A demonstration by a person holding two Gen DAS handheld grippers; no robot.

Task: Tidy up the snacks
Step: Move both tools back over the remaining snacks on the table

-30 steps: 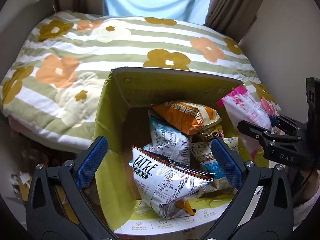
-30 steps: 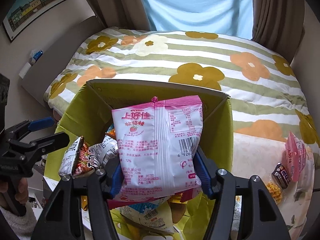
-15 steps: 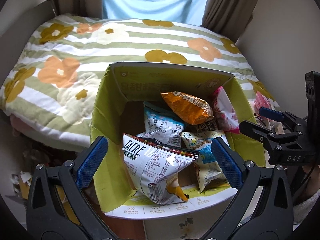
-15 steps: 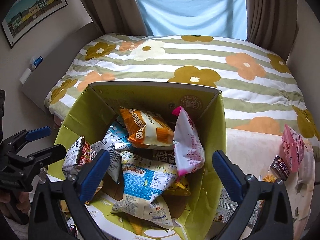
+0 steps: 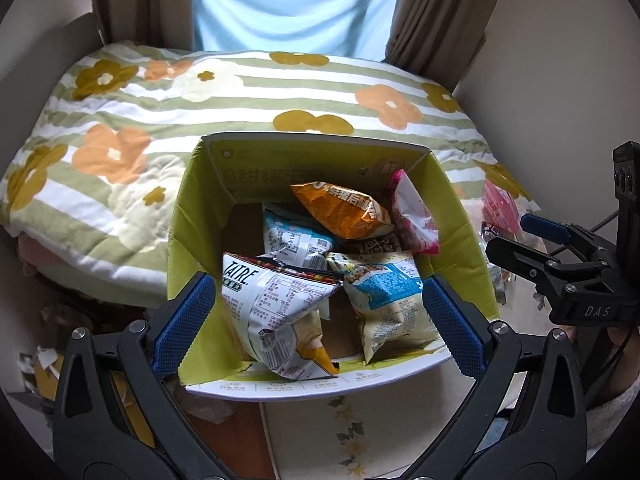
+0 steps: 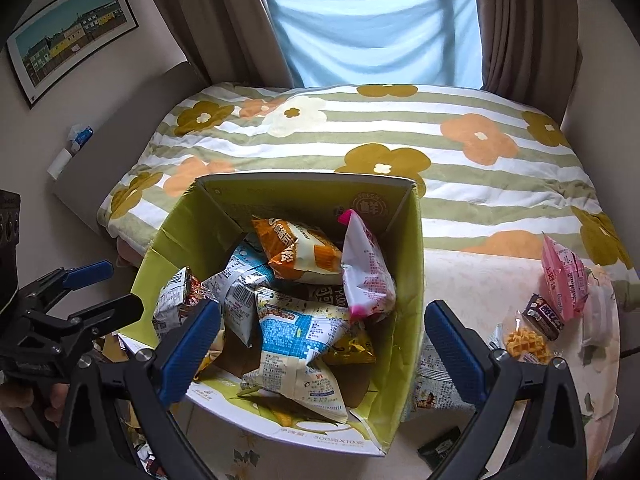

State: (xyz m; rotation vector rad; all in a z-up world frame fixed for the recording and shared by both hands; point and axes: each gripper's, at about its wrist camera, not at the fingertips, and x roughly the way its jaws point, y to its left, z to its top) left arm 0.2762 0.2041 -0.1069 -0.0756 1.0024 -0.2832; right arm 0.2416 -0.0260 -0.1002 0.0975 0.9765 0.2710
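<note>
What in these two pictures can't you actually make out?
- Bottom of the green box: covered by the piled snack bags in both views.
- Dark packet: mostly buried under the pink bag and the blue-and-white bag.
- Black packet on the table: partly behind the right hand-held gripper.
- Waffle snack: label too small.

lime-green box (image 6: 408, 280) ahead of the blue-padded right gripper (image 6: 320, 344) holds orange (image 6: 300, 252), pink-and-white (image 6: 366, 276) and blue-checked bags (image 6: 296, 336); beyond it, green-striped flowered quilt (image 6: 480, 184)
</note>
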